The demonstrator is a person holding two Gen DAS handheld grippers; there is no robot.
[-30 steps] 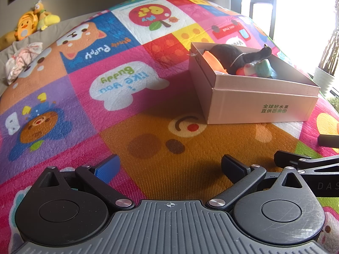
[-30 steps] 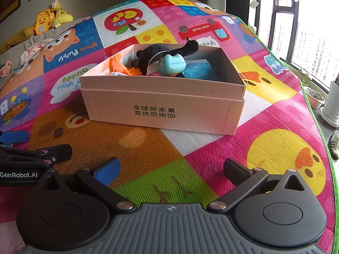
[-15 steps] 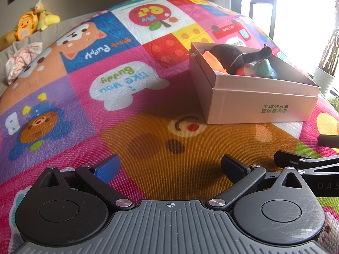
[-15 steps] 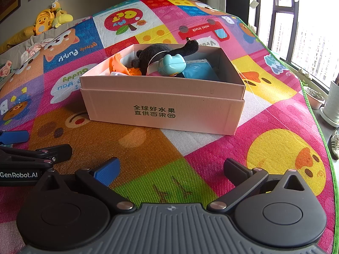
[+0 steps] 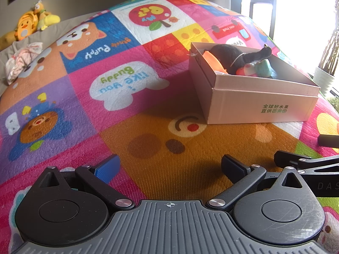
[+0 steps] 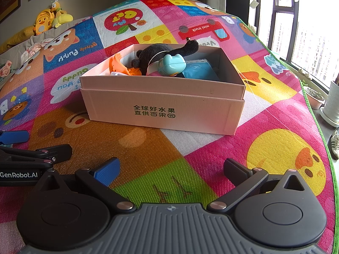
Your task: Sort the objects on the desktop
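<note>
A pale cardboard box with green print stands on the colourful play mat. Inside lie a black plush toy, a light blue toy, an orange item and a blue packet. My left gripper rests low on the mat, open and empty, left of and nearer than the box. My right gripper is open and empty too, in front of the box's long side. Each gripper's fingers show at the edge of the other's view.
The cartoon mat covers a raised surface whose green edge drops off on the right, by a window and plant pots. Yellow plush toys and crumpled cloth lie at the far left.
</note>
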